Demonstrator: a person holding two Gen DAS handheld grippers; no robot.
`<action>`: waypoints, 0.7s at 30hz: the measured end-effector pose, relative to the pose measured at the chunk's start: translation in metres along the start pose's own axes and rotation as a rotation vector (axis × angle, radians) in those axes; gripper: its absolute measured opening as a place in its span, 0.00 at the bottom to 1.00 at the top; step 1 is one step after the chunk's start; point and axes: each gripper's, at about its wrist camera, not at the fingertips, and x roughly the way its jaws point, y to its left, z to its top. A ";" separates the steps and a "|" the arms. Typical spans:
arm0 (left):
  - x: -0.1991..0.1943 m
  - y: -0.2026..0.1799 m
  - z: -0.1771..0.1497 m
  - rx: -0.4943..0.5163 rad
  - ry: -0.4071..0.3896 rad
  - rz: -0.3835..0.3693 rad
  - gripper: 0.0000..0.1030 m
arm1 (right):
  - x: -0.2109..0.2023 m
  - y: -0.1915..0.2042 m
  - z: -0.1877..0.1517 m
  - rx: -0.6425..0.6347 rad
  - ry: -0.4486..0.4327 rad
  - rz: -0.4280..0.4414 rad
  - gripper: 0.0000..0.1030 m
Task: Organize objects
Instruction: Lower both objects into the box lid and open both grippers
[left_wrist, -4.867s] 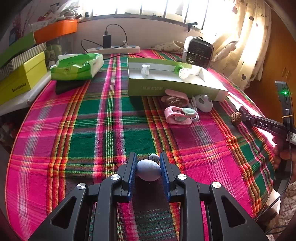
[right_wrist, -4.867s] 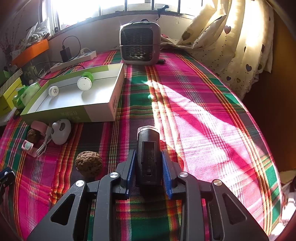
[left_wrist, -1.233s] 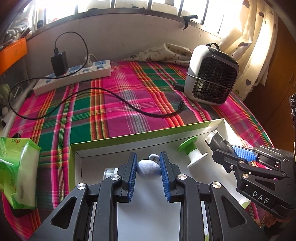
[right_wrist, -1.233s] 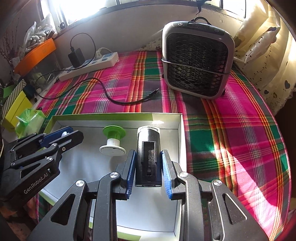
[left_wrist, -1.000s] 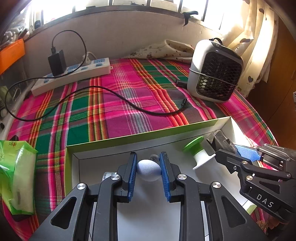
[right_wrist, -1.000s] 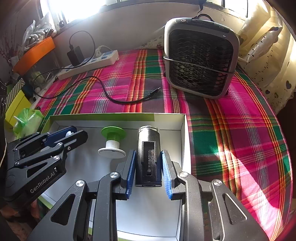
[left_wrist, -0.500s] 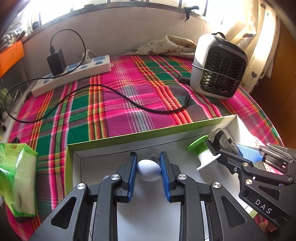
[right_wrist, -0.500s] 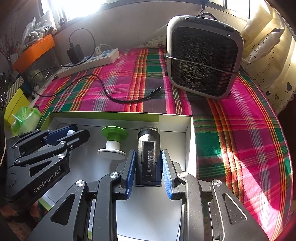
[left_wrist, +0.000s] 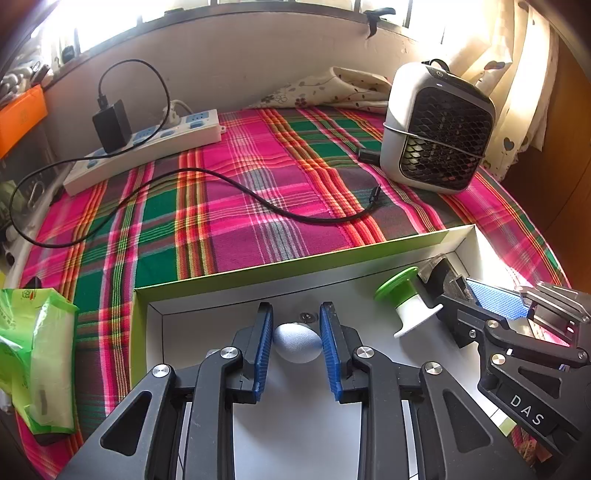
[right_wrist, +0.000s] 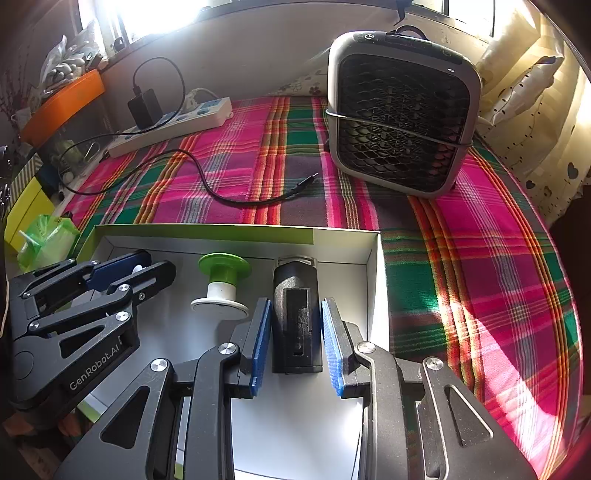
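Left wrist view: left claw (left_wrist: 296, 325) clenched on a pale egg (left_wrist: 297, 343), blue pads pressed to both its sides, just above the white floor of an open box (left_wrist: 295, 264). Just beyond the egg, a small round disc (left_wrist: 306, 316) on the box floor. Ahead and right of the claw, a green and white spool (left_wrist: 406, 302) on its side inside the box. Further right, the right claw (left_wrist: 443, 280) reaching in, a black gadget (left_wrist: 441, 273) between its fingers. Past the box's far wall, plaid cloth (left_wrist: 240, 166) with a black cable (left_wrist: 277, 210) across it; power strip (left_wrist: 147, 147) far ahead to the left, grey fan (left_wrist: 439, 136) far ahead to the right. Green packet (left_wrist: 37, 362) outside the box, well to the left.

Right wrist view: right claw (right_wrist: 296, 317) gripping the gadget (right_wrist: 295, 306) lengthwise, low inside the box (right_wrist: 343, 243) near its right wall. Spool (right_wrist: 221, 284) just ahead and left. Left claw (right_wrist: 147, 269) further left, egg mostly hidden between its fingers. Fan (right_wrist: 402, 110) beyond the box, ahead and right.
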 end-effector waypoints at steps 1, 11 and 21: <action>0.000 0.000 0.000 0.000 0.000 0.000 0.24 | 0.000 0.000 0.000 0.000 -0.001 -0.003 0.29; -0.003 0.001 -0.001 -0.017 0.006 -0.007 0.32 | -0.003 0.004 0.000 -0.015 -0.017 -0.010 0.45; -0.011 0.004 -0.006 -0.035 0.001 -0.005 0.34 | -0.010 0.003 -0.003 -0.004 -0.023 -0.014 0.45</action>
